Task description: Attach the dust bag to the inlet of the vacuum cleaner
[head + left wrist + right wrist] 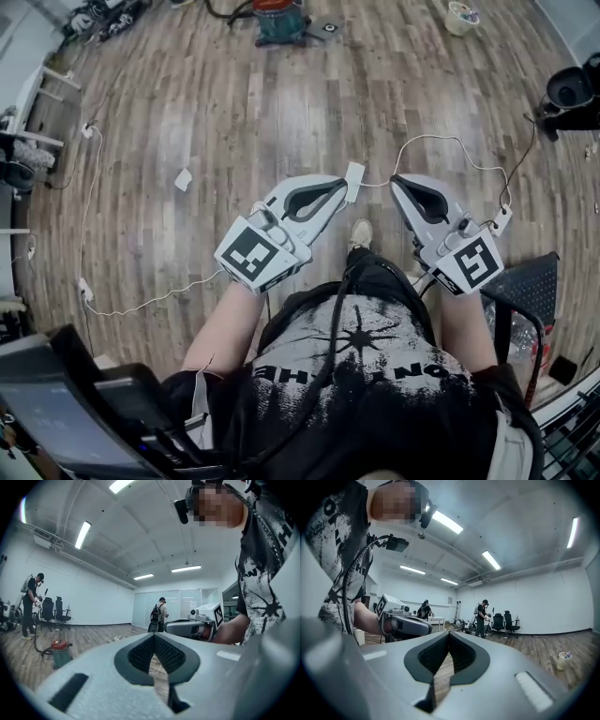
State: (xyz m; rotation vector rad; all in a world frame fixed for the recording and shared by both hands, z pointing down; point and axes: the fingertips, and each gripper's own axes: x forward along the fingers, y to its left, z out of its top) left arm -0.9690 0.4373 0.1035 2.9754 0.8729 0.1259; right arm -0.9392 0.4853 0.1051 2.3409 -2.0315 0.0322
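Note:
The vacuum cleaner [279, 19], a teal drum with a red top, stands on the wood floor far ahead; in the left gripper view the vacuum cleaner [60, 651] is small at the lower left. I cannot make out a dust bag in any view. My left gripper [342, 181] and right gripper [394, 178] are held level in front of the person's chest, tips angled toward each other and apart. Both are shut with nothing between the jaws. The left gripper [153, 634] sees the right gripper [187, 627] beside it, and the right gripper [449, 632] sees the left gripper [405, 623].
A white cable [441, 141] with a white adapter [354, 178] runs across the floor below the grippers. A white scrap [184, 178] lies to the left. A black crate [525, 286] stands at the right, a small bowl [461, 17] far ahead. Other people [31, 604] and office chairs [509, 620] are in the room.

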